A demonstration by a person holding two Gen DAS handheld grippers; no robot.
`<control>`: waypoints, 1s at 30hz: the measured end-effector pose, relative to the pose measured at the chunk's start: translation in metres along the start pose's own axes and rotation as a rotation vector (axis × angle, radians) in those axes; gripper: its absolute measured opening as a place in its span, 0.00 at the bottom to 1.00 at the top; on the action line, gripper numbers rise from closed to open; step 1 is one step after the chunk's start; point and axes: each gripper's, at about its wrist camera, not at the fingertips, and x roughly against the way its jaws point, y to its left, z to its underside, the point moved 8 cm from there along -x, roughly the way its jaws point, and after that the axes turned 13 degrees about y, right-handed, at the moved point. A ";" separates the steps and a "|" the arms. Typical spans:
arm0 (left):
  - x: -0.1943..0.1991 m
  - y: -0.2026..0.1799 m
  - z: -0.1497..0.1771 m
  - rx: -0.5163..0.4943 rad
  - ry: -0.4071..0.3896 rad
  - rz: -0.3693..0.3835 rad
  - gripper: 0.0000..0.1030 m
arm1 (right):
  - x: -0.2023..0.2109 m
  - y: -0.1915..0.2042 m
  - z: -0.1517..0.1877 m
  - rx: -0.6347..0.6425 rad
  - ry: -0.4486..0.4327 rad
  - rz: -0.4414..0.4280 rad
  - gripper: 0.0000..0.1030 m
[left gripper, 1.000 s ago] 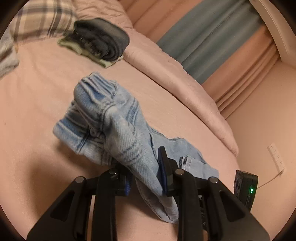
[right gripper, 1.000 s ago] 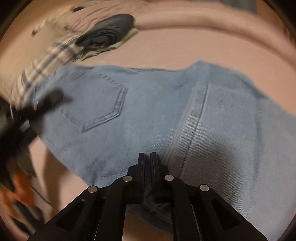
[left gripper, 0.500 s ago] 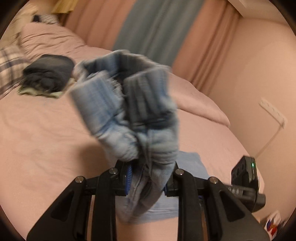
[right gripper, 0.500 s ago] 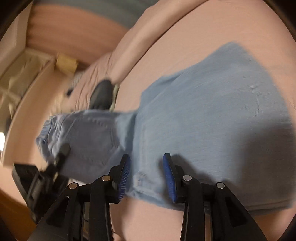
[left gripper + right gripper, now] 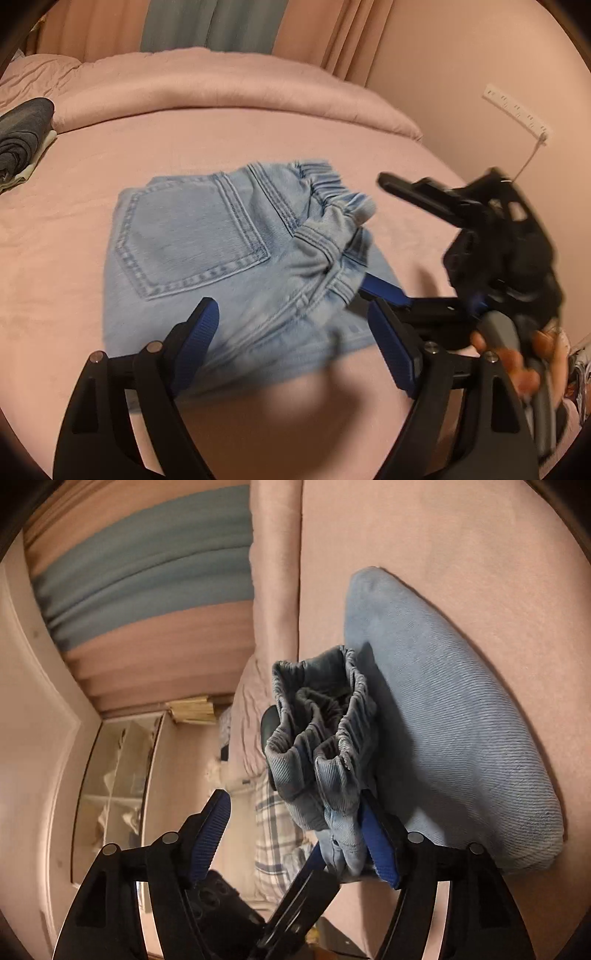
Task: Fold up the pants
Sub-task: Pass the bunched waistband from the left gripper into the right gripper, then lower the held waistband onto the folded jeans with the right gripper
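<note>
Light blue denim pants (image 5: 221, 251) lie folded on the pink bed, back pocket up, elastic waistband bunched at the right. My left gripper (image 5: 295, 339) is open just above the near edge of the pants, holding nothing. My right gripper (image 5: 295, 834) is open; the bunched waistband (image 5: 325, 738) rests against its right finger (image 5: 376, 845). In the left wrist view the right gripper (image 5: 384, 288) comes in from the right at the waistband. The folded legs (image 5: 450, 716) lie flat on the bed.
A dark folded garment (image 5: 22, 129) lies at the far left of the bed. A rolled pink duvet (image 5: 229, 88) runs along the far side. A wall with a power strip (image 5: 517, 110) is at right. A plaid pillow (image 5: 273, 834) and a glass cabinet (image 5: 118, 775) show in the right wrist view.
My left gripper carried the bunched waist end over the legs, laid it down and opened. My right gripper opened and swung round to the waistband.
</note>
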 end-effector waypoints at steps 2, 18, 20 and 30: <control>0.015 0.012 0.010 0.032 -0.030 -0.003 0.84 | 0.001 -0.001 -0.002 -0.007 0.000 0.028 0.69; 0.055 0.101 0.069 0.365 -0.060 0.009 0.89 | -0.018 0.033 -0.017 0.402 -0.107 0.681 0.31; 0.056 0.100 0.070 0.360 -0.059 0.021 0.89 | -0.001 0.052 -0.018 0.432 -0.164 0.661 0.30; 0.039 0.090 0.061 0.336 -0.023 0.036 0.89 | 0.035 -0.006 -0.032 0.295 -0.145 0.708 0.35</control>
